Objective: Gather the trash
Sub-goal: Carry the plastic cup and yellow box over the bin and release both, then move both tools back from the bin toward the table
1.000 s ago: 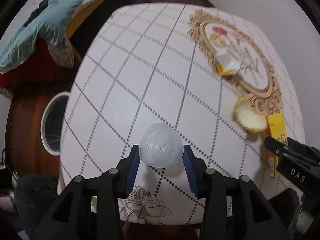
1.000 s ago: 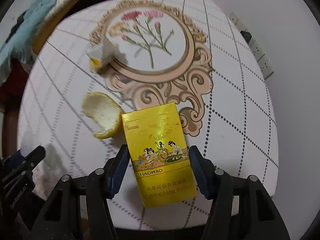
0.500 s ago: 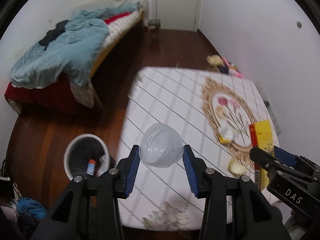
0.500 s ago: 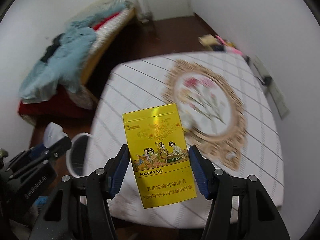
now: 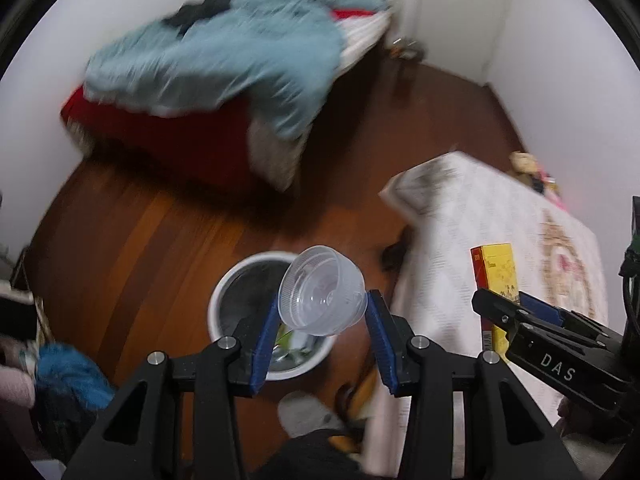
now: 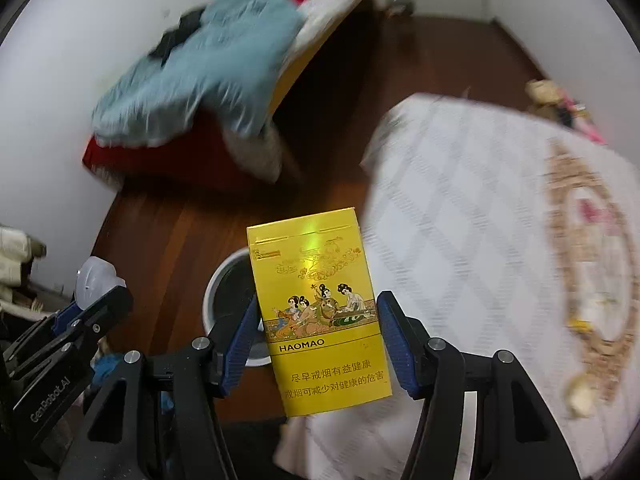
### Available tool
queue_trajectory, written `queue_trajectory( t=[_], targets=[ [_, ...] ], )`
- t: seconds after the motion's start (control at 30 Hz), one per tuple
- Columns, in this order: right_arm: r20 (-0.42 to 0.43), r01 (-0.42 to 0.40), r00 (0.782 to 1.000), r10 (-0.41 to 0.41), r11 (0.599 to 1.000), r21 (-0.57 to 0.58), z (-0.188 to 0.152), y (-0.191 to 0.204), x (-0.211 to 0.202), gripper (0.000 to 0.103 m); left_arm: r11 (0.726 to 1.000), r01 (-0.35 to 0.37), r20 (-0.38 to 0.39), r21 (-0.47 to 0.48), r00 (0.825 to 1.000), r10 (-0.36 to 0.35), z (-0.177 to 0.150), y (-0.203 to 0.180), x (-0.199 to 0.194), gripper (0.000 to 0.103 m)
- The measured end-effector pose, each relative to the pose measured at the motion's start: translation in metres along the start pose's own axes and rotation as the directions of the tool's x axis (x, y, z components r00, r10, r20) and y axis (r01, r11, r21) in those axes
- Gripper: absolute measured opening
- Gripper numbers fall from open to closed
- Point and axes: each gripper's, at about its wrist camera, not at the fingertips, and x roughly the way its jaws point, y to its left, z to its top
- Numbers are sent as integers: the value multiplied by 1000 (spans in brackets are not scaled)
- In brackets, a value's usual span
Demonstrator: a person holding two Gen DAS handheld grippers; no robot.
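Over the floor beside the table (image 5: 460,216), both grippers carry trash toward the bin (image 5: 224,292). The left gripper (image 5: 322,322) is clamped on a clear cup (image 5: 322,290), which lies tilted between the blue pads with its mouth turned up and to the left. The right gripper (image 6: 316,334) grips a yellow pack (image 6: 316,304) by its long edges, the pack's long axis running forward along the fingers.

What matters for the drop is where the bin sits. In the left view it lies directly beneath and behind the cup, so the left hand looks the nearer and seems about ready to release. In the right view the bin (image 6: 218,292) shows only to the left of the pack, half hidden by it; that hand probably needs to shift leftward first. With both grippers close together, they might bump over the opening.
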Motion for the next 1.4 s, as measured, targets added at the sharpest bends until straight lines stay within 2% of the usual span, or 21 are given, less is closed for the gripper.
queue_trajectory(
  t=[0.17, 0.27, 0.43, 0.5, 0.63, 0.67, 0.7, 0.73, 0.77, 0.93, 1.13, 1.4],
  targets=[
    [-160, -20, 987, 17, 1000, -18, 3, 39, 113, 61, 997, -14, -131, -72, 991, 4, -3, 61, 68, 40],
    [-239, -20, 971, 16, 1000, -12, 1, 53, 167, 61, 993, 7, -223, -119, 974, -34, -6, 89, 114, 40],
    [-324, 0, 946, -7, 1000, -19, 0, 66, 227, 61, 984, 23, -301, -178, 951, -77, -9, 115, 155, 40],
    [-345, 5, 939, -11, 1000, -19, 0, 69, 243, 61, 983, 24, -316, -183, 945, -82, -9, 120, 162, 44],
    [-374, 10, 927, -12, 1000, -7, -1, 73, 263, 62, 981, -7, -317, -191, 947, -55, -10, 133, 164, 88],
    [-389, 12, 921, -16, 1000, -13, -1, 74, 267, 65, 981, -24, -317, -190, 948, -38, -11, 136, 163, 92],
    [-403, 17, 915, -24, 1000, -20, -3, 76, 272, 86, 981, -33, -318, -192, 948, -30, -12, 139, 162, 93],
    [-416, 21, 909, -31, 999, -30, -4, 76, 275, 98, 980, -46, -321, -191, 947, -18, -13, 141, 161, 93],
    [-420, 25, 907, -41, 999, -43, -5, 78, 275, 103, 980, -58, -322, -189, 947, -6, -12, 143, 162, 95],
    [-419, 54, 903, -93, 993, -105, -10, 85, 267, 103, 980, -119, -314, -157, 947, 64, -16, 145, 155, 97],
    [-405, 76, 905, -128, 987, -143, -16, 92, 239, 103, 980, -151, -302, -131, 947, 106, -21, 142, 139, 97],
    [-335, 90, 932, -135, 985, -144, -18, 99, 186, 103, 978, -177, -239, -113, 960, 146, -21, 139, 99, 97]
  ],
)
